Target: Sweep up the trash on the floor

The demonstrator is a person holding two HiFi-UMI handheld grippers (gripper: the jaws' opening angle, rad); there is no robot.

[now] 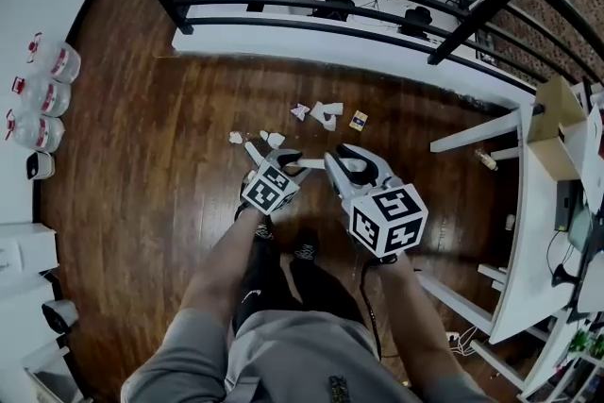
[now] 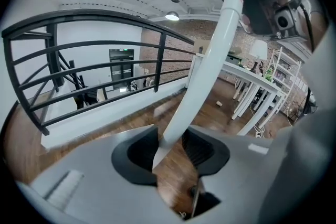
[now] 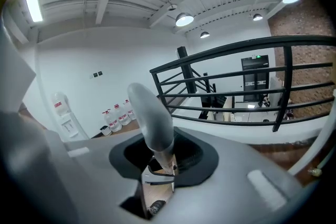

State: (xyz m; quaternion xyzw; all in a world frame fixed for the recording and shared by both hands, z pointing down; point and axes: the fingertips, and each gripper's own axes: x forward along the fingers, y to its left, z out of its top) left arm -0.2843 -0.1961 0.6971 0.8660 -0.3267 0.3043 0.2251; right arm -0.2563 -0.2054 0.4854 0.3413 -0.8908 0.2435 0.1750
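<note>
Scraps of trash lie on the dark wood floor ahead of me: crumpled white paper [image 1: 327, 114], a smaller white piece [image 1: 300, 111], a little yellow box [image 1: 359, 120] and two white scraps [image 1: 236, 138] close to the grippers. My left gripper [image 1: 272, 154] [image 2: 170, 152] is shut on a white pole [image 2: 210, 55] that runs across to the right gripper [image 1: 311, 163]. The right gripper [image 1: 351, 163] [image 3: 160, 157] is shut on the pole's grey grip end [image 3: 152, 118]. The pole's lower end is hidden under the grippers.
A black railing [image 1: 330, 14] bounds the floor beyond the trash. A white table [image 1: 528, 203] with angled legs stands at the right. Water bottles [image 1: 47, 99] line the left wall. The person's shoes [image 1: 304, 250] are just behind the grippers.
</note>
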